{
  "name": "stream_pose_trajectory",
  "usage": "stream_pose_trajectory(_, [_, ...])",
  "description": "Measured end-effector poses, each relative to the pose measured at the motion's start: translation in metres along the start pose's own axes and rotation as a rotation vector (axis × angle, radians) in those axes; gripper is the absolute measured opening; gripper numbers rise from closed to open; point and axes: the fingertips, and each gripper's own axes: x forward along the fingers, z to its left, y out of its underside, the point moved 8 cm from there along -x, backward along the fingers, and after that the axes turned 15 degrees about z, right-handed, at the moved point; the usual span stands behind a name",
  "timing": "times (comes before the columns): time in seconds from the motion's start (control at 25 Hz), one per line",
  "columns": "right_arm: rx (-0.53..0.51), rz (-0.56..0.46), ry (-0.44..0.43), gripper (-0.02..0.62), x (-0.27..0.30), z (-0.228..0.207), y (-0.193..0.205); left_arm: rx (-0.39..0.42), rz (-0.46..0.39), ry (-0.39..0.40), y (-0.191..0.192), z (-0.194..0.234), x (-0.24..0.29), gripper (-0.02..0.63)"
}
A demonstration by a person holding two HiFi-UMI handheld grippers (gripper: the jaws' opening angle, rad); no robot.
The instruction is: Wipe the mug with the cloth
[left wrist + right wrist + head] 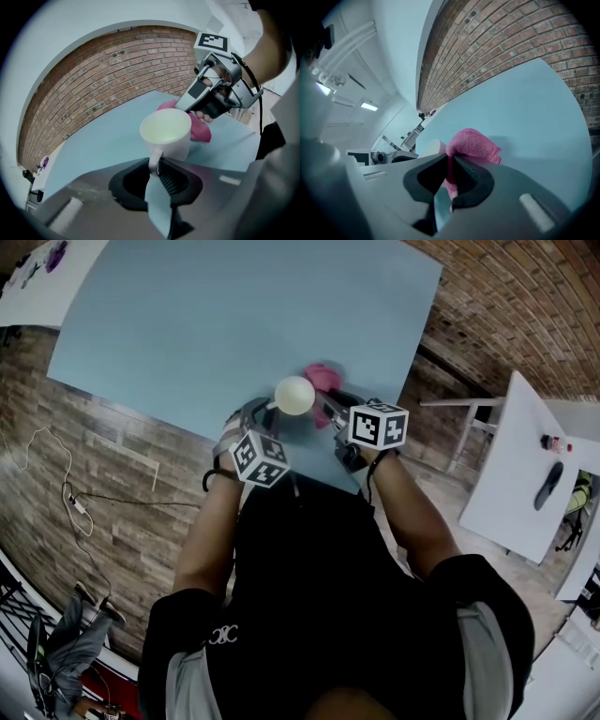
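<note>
Mug (294, 395) first: it sits right at the tip of the left gripper (267, 409), upright, its pale inside open to the head view. In the left gripper view the jaws are nearly together and pinch the mug's handle (154, 161), with the white body just beyond the left gripper's (157, 168) tips. Whether the base touches the blue bench (103, 140) under it can't be made out.

Over to the right gripper (328, 409): its own view shows the jaws squeezed tight on the pink cloth (473, 145), a fold trapped between the pads and the rest bunched up just past the tips. The mug's pale wall (429, 147) peeks in just to the left of that bundle, at the right gripper's (451, 171) left jaw.

From the left gripper's side, the cloth (201, 129) lies against the far right flank of the mug (166, 133), and the right gripper (183, 107) slants down onto it from above. In the head view both grippers meet at the near edge of the bench (234, 315), the cloth (323, 379) just beyond the mug.
</note>
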Motion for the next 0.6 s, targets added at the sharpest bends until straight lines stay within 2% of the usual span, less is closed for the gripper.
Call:
stream_pose_trajectory(0.08, [0.011,0.004,-0.025,0.037,0.002,-0.002,0.002,-0.003,0.012,-0.004,0.002,0.000,0.000,0.060])
stream_pose_trajectory(0.24, [0.015,-0.037,-0.208,0.037,-0.011,0.008,-0.004,-0.001,0.045,-0.008,0.003,0.001,0.002,0.060])
stream_pose_trajectory(0.32, [0.003,-0.043,-0.270,0.037,-0.015,0.011,-0.004,0.001,0.057,-0.006,0.004,0.000,0.003,0.060])
stream_pose_trajectory(0.44, [0.034,-0.038,-0.292,0.037,-0.010,0.000,0.001,-0.002,0.065,-0.005,0.004,-0.002,0.003,0.060])
stream_pose_trajectory(0.6, [0.068,-0.007,-0.246,0.037,0.003,-0.015,0.008,0.001,0.072,-0.004,0.002,-0.002,0.002,0.060])
